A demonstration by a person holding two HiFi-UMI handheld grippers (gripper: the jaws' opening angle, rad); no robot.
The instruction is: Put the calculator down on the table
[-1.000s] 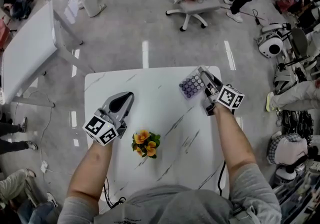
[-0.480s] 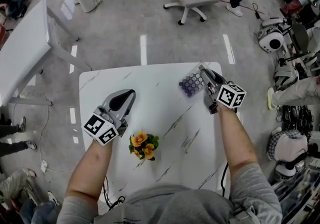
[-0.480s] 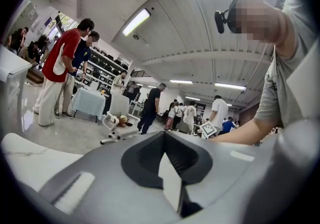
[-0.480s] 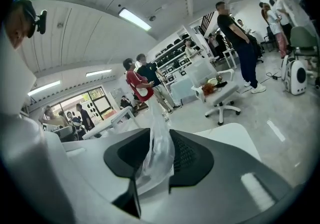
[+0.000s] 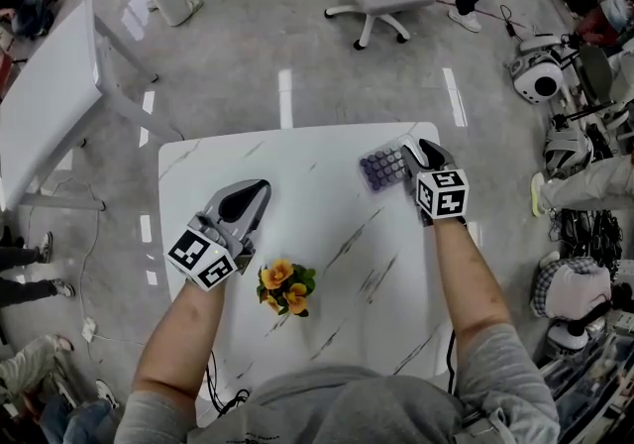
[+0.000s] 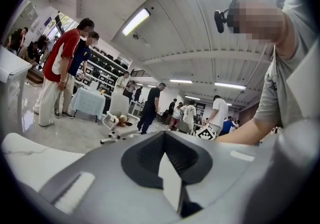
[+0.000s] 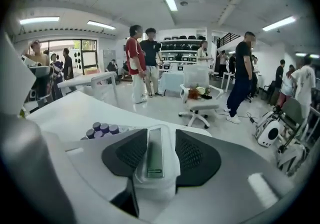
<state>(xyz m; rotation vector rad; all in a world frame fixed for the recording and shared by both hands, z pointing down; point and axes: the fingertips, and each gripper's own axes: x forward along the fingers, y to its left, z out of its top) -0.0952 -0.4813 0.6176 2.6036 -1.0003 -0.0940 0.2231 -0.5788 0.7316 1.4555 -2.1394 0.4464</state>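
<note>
**Calculator down at the far right of the counter (image 5: pixel 297 174), right jaws letting go**

The left gripper (image 5: pixel 258 190) hovers over the counter's left half, at about 10 o'clock from the orange flowers (image 5: pixel 287 285). Its jaws are closed on nothing, and I judge it idle and kept out of the way. At about 1 o'clock from the flowers, near the far right corner, the calculator (image 5: pixel 381 167) appears to lie flat, purple keys up. The right gripper (image 5: pixel 414 157) sits at the calculator's 3 o'clock side, tilted downward. Its jaws have just been opening and stand wide, with the calculator's display end between them but apparently not squeezed. That fits a release. What remains is to draw the jaws clear without dragging the calculator.
</note>
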